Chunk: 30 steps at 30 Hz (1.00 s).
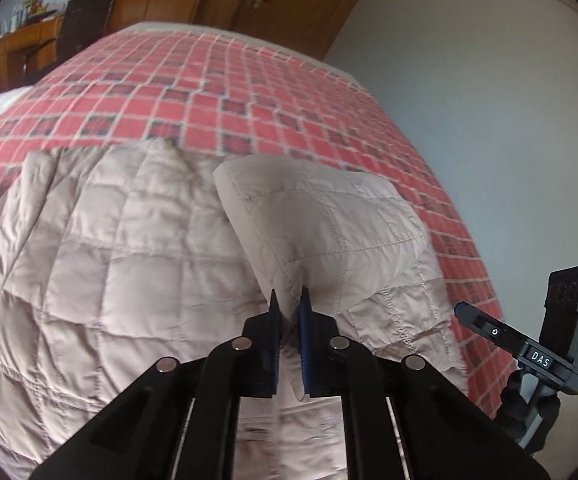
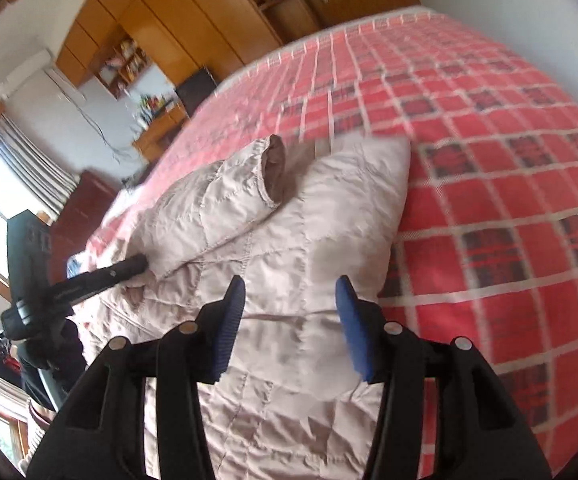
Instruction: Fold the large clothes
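Observation:
A pale beige quilted jacket (image 1: 121,248) lies spread on a bed. My left gripper (image 1: 289,300) is shut on a fold of the jacket, pinching the base of a sleeve (image 1: 321,216) that lies folded over the body. In the right wrist view the same jacket (image 2: 289,240) lies below my right gripper (image 2: 291,304), which hangs open above the fabric with nothing between its fingers. The sleeve's cuff (image 2: 275,168) shows its brown lining. The left gripper (image 2: 129,268) reaches into the jacket from the left.
The bed carries a red checked cover (image 1: 209,80) that stretches far and right (image 2: 489,160). A pale wall (image 1: 489,100) borders the bed's right side. Wooden wardrobes (image 2: 209,12) and a desk (image 1: 21,48) stand beyond. The right gripper's body (image 1: 549,328) shows at the edge.

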Each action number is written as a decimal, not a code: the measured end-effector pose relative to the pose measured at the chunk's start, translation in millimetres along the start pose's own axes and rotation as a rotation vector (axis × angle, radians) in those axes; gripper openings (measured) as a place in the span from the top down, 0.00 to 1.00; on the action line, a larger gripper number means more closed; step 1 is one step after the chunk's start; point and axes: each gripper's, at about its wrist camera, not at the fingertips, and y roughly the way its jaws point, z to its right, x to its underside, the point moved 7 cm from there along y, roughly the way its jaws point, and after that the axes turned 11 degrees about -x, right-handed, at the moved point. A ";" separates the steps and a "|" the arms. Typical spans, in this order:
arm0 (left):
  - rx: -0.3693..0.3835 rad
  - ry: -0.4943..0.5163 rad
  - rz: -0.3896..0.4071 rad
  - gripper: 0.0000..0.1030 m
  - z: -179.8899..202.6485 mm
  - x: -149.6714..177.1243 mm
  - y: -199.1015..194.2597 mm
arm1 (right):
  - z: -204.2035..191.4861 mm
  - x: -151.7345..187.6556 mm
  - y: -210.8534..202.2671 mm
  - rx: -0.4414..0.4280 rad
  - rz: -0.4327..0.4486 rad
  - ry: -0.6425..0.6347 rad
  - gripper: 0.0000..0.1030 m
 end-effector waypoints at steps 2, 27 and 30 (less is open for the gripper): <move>-0.008 -0.018 -0.031 0.92 -12.3 5.4 7.1 | 5.4 3.5 17.2 0.029 -0.046 0.007 0.55; -0.337 0.401 0.061 0.69 98.5 -21.6 62.1 | 10.2 6.2 -1.5 0.027 -0.026 0.019 0.56; -0.265 0.337 0.018 0.97 87.5 -22.3 71.0 | 13.5 7.9 -5.0 0.029 -0.015 0.033 0.56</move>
